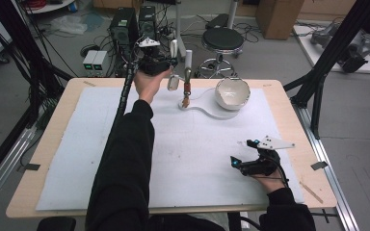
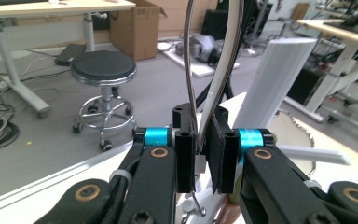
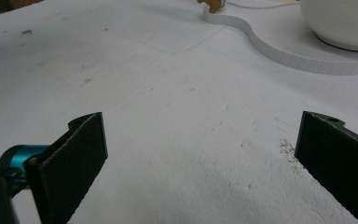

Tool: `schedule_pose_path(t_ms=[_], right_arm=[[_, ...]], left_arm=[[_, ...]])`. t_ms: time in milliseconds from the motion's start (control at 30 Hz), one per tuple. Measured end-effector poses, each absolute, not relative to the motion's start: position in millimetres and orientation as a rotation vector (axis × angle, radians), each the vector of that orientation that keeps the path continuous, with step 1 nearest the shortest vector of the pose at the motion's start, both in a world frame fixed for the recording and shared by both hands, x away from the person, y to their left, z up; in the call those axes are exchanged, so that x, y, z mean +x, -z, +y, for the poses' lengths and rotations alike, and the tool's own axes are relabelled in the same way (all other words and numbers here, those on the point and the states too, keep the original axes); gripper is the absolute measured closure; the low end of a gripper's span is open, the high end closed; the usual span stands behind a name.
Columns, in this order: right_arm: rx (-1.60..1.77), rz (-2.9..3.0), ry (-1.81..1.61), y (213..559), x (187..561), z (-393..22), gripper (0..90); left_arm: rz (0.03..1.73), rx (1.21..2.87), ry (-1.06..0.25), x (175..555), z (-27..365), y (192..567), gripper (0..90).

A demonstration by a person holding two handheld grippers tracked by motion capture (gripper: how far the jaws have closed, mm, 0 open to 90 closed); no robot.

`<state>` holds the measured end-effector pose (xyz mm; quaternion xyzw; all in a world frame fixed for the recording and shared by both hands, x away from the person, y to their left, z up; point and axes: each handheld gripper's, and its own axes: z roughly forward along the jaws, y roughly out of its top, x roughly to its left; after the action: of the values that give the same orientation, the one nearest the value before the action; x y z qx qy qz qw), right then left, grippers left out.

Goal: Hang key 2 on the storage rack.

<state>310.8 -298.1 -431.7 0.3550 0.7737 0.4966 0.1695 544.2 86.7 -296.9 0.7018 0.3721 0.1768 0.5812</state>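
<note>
We see the left gripper (image 1: 173, 61) at the far edge, jaws clamped on a tool handle (image 2: 223, 70) hanging down-right toward the white bowl (image 1: 231, 93) just right of it. The right gripper (image 1: 243, 156) rests near-right, jaws wide, well apart.

One white bowl (image 1: 232, 93), one white curved base board (image 1: 207, 109), one white mat (image 1: 77, 154), one table (image 1: 53, 130). Two grippers: left gripper (image 1: 176, 72), right gripper (image 1: 238, 159). One black round stool (image 1: 222, 40). Two black computer towers (image 1: 135, 24). One cardboard box (image 1: 279, 17).
</note>
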Motion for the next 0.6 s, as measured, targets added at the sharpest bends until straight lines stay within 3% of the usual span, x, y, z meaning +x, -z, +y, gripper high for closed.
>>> schedule_pose_path(t_ms=[100, 167, 333, 400, 500, 600], right_arm=[[1.008, 2.2, -1.407, 431.9, 310.5, -297.8, 1.3], [1.009, 2.198, -1.406, 432.0, 310.7, -298.0, 1.3], [1.01, 2.204, -1.401, 432.5, 310.3, -298.0, 1.3], [1.013, 2.205, -1.403, 432.4, 310.0, -298.0, 1.3], [1.027, 2.185, -1.408, 432.5, 309.2, -299.5, 1.3], [1.053, 2.137, -1.413, 431.3, 308.6, -302.9, 1.3]], left_arm=[[0.873, 1.646, -0.364, 546.5, 84.1, 302.1, 81.9], [0.893, 1.614, -0.255, 550.4, 83.3, 308.1, 81.8], [0.91, 1.623, -0.205, 551.3, 78.4, 312.3, 79.2], [0.936, 1.614, -0.189, 551.8, 79.6, 312.0, 56.5], [1.006, 1.607, -0.147, 554.5, 87.6, 312.4, 40.8], [1.072, 1.664, -0.187, 553.9, 97.2, 310.5, 15.2]])
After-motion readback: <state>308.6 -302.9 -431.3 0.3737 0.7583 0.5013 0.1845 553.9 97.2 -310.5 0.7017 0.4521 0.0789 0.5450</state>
